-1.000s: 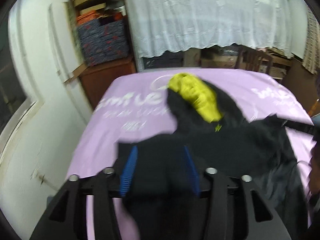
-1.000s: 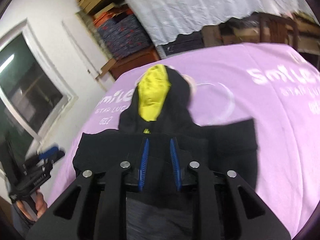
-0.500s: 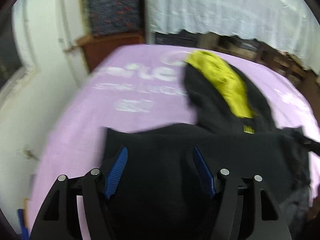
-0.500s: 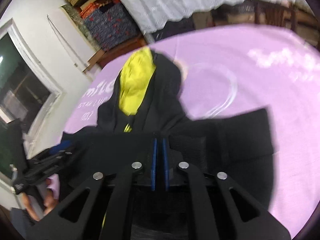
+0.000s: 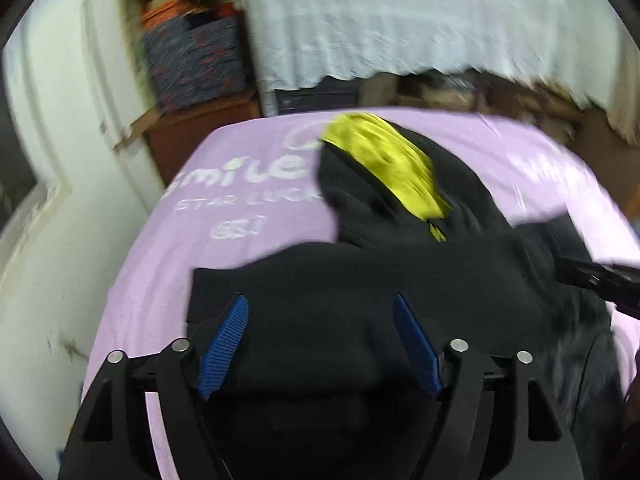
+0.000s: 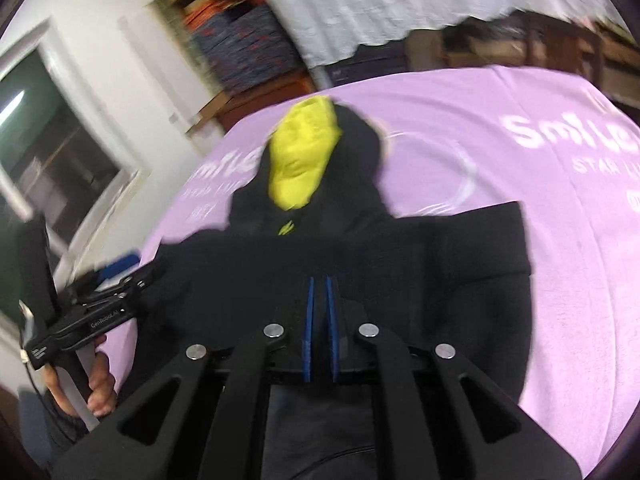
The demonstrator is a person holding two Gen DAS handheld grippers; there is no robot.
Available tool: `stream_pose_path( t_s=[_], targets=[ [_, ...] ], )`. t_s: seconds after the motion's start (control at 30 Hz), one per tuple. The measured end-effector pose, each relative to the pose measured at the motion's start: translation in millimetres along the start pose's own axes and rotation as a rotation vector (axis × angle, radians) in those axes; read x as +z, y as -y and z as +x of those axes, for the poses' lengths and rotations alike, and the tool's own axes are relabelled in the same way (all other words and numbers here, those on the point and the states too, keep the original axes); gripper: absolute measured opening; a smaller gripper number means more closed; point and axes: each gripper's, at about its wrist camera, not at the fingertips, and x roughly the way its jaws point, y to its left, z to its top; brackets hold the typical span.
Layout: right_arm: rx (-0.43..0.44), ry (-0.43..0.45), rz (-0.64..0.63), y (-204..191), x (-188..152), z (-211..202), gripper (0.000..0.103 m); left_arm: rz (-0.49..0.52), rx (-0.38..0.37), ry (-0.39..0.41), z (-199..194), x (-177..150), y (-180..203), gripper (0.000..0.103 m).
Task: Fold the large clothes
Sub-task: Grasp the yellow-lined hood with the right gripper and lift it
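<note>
A black hooded jacket with a yellow hood lining lies on a lilac sheet. My left gripper is open, its blue pads spread over the jacket's near left part. My right gripper is shut on the black fabric near the jacket's lower middle. The hood points away from me. The left gripper also shows at the left of the right wrist view. The right gripper shows at the right edge of the left wrist view.
The lilac sheet bears white lettering. A white wall and window stand at the left. A wooden cabinet with stacked boxes and a white lace cloth are at the back.
My right gripper closed from partly open onto the black fabric. My left gripper opened wider over the jacket. Both views shifted slightly.
</note>
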Motion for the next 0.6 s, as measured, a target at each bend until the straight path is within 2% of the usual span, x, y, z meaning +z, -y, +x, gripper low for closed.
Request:
stream_pose_path(
  t_s=[0.03, 0.07, 0.1, 0.13, 0.2, 0.27, 0.3, 0.33, 0.37, 0.43, 0.5, 0.6],
  targets=[
    [-0.003, -0.036, -0.019, -5.0, -4.7, 10.7, 0.009, 0.029, 0.003, -0.042, 12.3, -5.1, 8.8, 0.08],
    [-0.013, -0.073, -0.024, -5.2, -9.0, 18.3, 0.01, 0.05, 0.016, -0.097, 28.6, -10.1, 14.9, 0.085],
    [-0.027, -0.123, -0.023, -4.5, -13.3, 32.6, 0.009, 0.037, 0.048, -0.08, 33.7, -13.2, 15.1, 0.09],
    [-0.022, -0.096, -0.027, -2.7, -18.0, 35.9, 0.009, 0.038, 0.058, -0.093, 33.2, -11.1, 13.9, 0.093],
    [-0.01, -0.116, -0.013, 0.4, -12.5, 32.7, 0.01, -0.015, 0.016, -0.116, 29.6, -7.0, 3.6, 0.092],
    [0.009, -0.08, 0.02, 5.3, -8.9, 19.6, 0.016, -0.062, -0.018, -0.089, 19.5, -0.3, -5.7, 0.089],
    [0.003, -0.049, 0.016, 5.7, -4.7, 15.0, 0.025, -0.096, -0.028, -0.054, 8.8, 2.3, -12.4, 0.089],
    [-0.007, -0.023, 0.019, 6.8, 3.0, 8.6, 0.033, -0.122, -0.03, -0.037, 5.0, 4.4, -17.5, 0.089],
    [-0.006, 0.002, 0.028, 7.4, 10.9, 4.1, 0.038, -0.145, -0.038, -0.038, 4.9, 6.8, -23.3, 0.09],
    [-0.01, 0.026, 0.042, 8.0, 32.3, 2.2, 0.051, -0.155, -0.036, -0.097, 21.7, 4.6, -26.7, 0.09],
    [-0.042, 0.034, 0.031, 4.2, 58.8, 9.2, 0.056, -0.136, 0.017, -0.147, 40.4, -2.1, -21.5, 0.097],
    [-0.088, 0.028, 0.033, 7.9, 96.6, 31.7, 0.06, -0.119, 0.042, -0.14, 36.5, 0.4, -14.8, 0.099]
  ],
)
